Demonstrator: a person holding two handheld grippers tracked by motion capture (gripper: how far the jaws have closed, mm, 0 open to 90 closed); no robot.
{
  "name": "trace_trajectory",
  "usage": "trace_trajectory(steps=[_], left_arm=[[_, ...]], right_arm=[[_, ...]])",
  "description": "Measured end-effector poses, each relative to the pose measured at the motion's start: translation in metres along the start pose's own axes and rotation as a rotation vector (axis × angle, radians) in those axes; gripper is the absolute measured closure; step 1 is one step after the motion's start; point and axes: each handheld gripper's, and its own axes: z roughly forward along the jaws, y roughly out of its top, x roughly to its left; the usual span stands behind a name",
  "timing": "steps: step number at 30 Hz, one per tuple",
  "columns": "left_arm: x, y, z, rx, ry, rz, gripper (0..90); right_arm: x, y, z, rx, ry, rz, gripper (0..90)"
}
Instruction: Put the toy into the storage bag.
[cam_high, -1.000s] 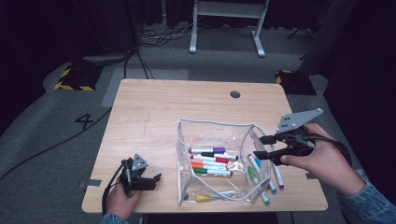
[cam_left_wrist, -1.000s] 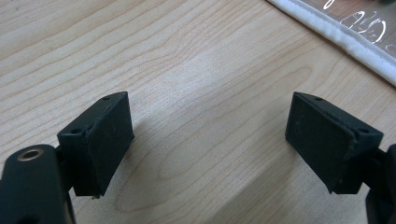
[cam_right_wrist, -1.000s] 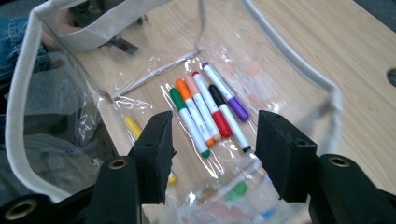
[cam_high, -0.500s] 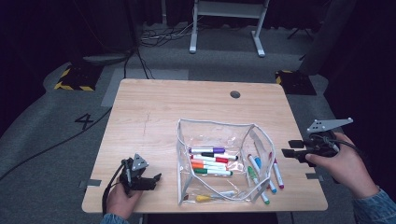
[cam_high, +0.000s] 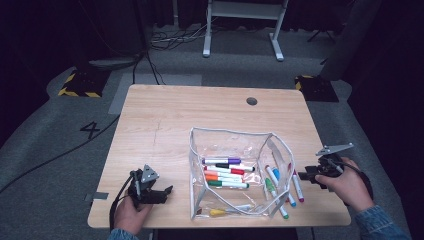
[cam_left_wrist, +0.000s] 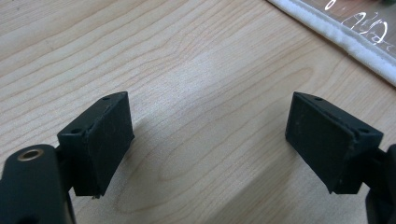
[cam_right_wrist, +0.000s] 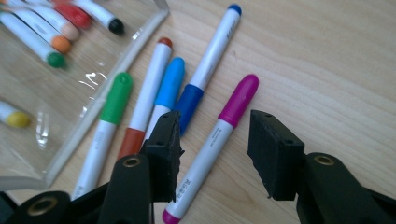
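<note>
Left tool (cam_high: 165, 190): on the light wooden table (cam_high: 200, 115) at its near-left corner, held by left hand (cam_high: 127, 215); jaws wide apart over bare wood, nothing between them.

Centre: clear plastic pouch with white edging (cam_high: 235, 170) lies open on the table. Inside it, a stack of white-barrelled markers (cam_high: 225, 172) with purple, red, orange and green caps; one yellow-capped marker (cam_high: 217, 212) near the front edge, possibly under the plastic.

Right of pouch: loose markers on the wood, side by side, some touching: green (cam_right_wrist: 109, 112), red-brown (cam_right_wrist: 147, 88), light blue (cam_right_wrist: 166, 91), dark blue (cam_right_wrist: 205, 65), magenta (cam_right_wrist: 219, 135).

Right tool (cam_right_wrist: 212, 149): at the table's right edge, jaws apart, straddling the magenta marker's barrel, not closed on it.
</note>
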Motion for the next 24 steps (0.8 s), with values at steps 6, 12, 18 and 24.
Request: trace_trajectory(steps=[6,12,18,24], left_arm=[[0.0,0.0,0.0,-0.001,-0.001,0.001,15.1],[0.0,0.0,0.0,-0.001,0.0,0.002,15.1],[0.0,0.0,0.0,0.0,0.0,0.0,15.1],[0.0,0.0,0.0,0.0,-0.001,0.001,15.1]], right_arm=[[-0.004,-0.006,0.028,0.052,-0.022,0.02,58.9],[-0.003,-0.01,0.049,0.095,-0.06,0.04,66.9],[-0.003,-0.008,0.049,0.111,-0.123,0.058,77.1],[-0.004,-0.005,0.029,0.064,-0.093,0.075,77.1]])
